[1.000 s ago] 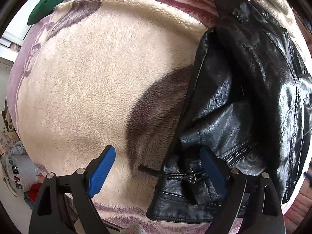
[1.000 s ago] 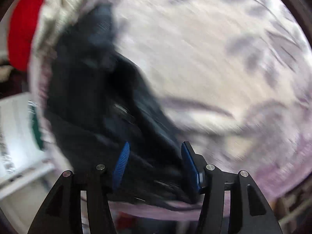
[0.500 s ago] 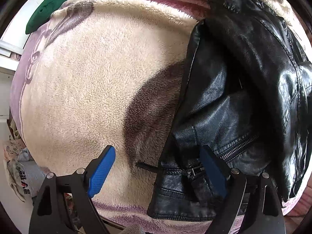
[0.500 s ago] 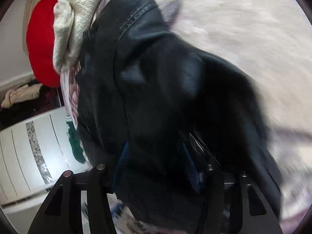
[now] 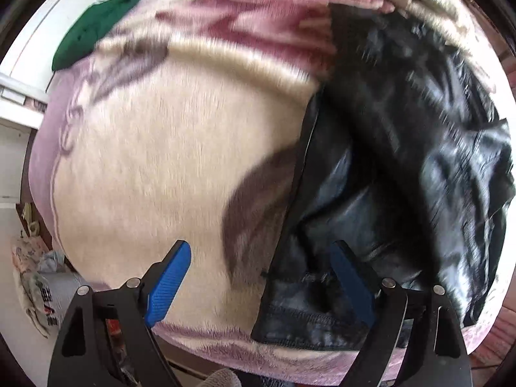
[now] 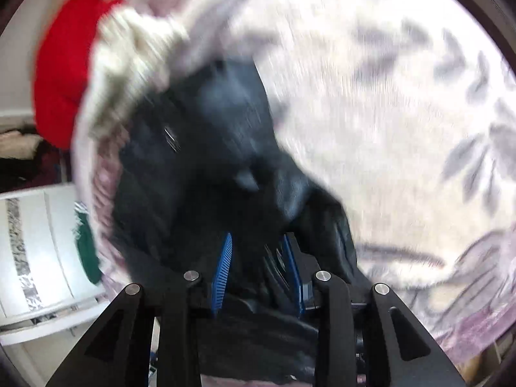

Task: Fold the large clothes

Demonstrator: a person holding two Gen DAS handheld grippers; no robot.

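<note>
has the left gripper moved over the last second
Yes, slightly. In the left wrist view the green cloth and jacket have slid down and right, and the frame is blurred, so the left gripper is shifting up-left over the blanket.

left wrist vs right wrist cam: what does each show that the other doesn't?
Left wrist only: the left hand-held gripper, open, hovering at the black leather jacket hem. Right wrist only: the right hand-held gripper shut on jacket fabric, plus a red item and a cream knit garment. Both: the jacket, the fleece blanket and a green garment.
</note>
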